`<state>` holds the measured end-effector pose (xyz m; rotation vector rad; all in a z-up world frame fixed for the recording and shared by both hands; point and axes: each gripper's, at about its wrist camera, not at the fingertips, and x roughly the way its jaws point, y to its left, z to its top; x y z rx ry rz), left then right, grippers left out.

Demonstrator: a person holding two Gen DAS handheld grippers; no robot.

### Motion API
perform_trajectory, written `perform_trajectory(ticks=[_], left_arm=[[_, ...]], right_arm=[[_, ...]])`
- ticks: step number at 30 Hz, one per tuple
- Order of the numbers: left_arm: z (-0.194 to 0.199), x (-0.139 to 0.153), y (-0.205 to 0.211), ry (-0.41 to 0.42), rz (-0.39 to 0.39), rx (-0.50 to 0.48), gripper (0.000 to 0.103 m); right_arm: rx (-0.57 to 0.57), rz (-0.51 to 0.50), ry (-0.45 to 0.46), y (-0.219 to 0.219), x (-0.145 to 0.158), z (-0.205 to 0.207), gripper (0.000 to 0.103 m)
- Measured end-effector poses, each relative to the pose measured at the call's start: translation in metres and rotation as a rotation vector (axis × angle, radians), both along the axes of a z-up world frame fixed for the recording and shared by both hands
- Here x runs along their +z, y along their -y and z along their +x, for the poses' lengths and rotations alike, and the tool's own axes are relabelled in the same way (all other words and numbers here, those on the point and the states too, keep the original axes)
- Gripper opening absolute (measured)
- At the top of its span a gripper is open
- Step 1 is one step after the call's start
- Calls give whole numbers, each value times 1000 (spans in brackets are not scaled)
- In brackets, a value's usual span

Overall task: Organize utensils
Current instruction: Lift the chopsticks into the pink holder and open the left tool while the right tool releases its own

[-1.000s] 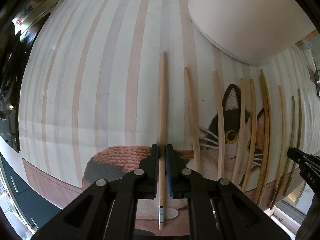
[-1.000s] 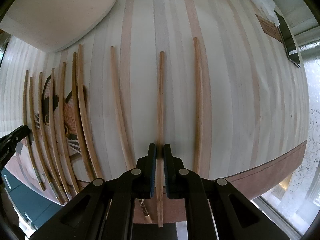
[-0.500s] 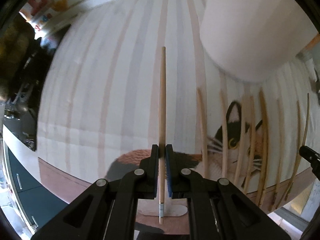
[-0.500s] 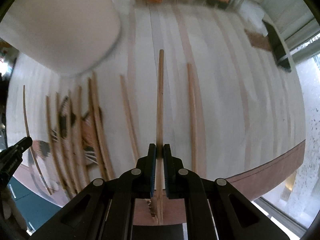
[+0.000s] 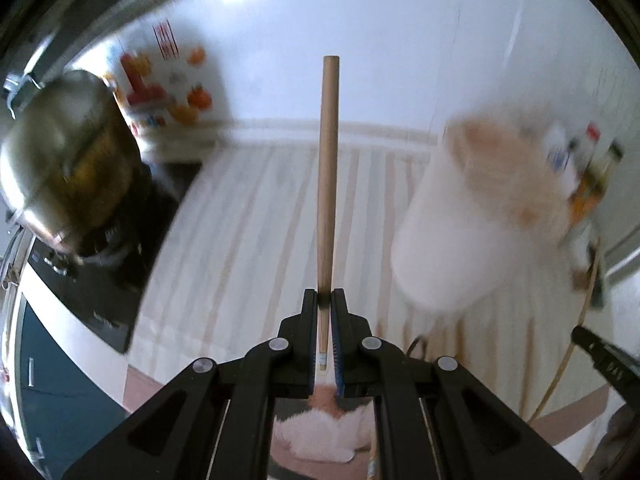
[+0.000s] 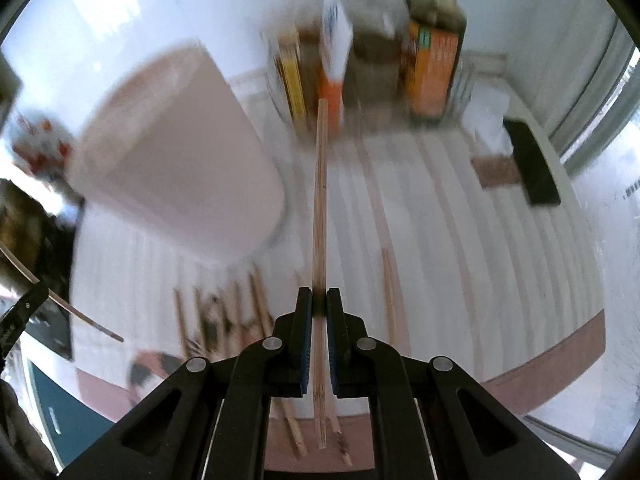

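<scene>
Both chopsticks need tipping thick end up and lowering straight into the white holder (image 5: pixel 452 240), clear of its rim, without the two sticks crossing. The left claw (image 5: pixel 325 300) is clenched on a round wooden chopstick (image 5: pixel 327 176), which runs straight out between its jaws, lifted off the striped surface (image 5: pixel 240 240), with the holder to its right. The right claw (image 6: pixel 319 300) grips a thinner bamboo chopstick (image 6: pixel 320 208); the holder (image 6: pixel 180 168), blurred, seems to stand just left of it. More chopsticks (image 6: pixel 256 300) lie below on the cloth.
</scene>
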<state>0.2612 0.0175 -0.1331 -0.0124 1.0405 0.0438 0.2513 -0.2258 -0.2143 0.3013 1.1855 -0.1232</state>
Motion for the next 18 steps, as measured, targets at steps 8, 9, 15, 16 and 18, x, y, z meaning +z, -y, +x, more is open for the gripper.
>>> perform_trajectory(ticks=[8, 9, 15, 16, 18], left_arm=[[22, 103, 2, 192, -104, -2, 4], [25, 113, 5, 210, -118, -5, 4], [60, 154, 27, 276, -186, -17, 4], [66, 157, 29, 280, -198, -18, 4], [81, 162, 36, 281, -225, -15, 4]], right_arm=[[-25, 98, 231, 5, 95, 37, 7], [-28, 108, 258, 7, 106, 45, 7], [-32, 121, 362, 10, 143, 100, 7], [-34, 125, 375, 10, 148, 111, 7], [-38, 126, 398, 9, 155, 128, 7]])
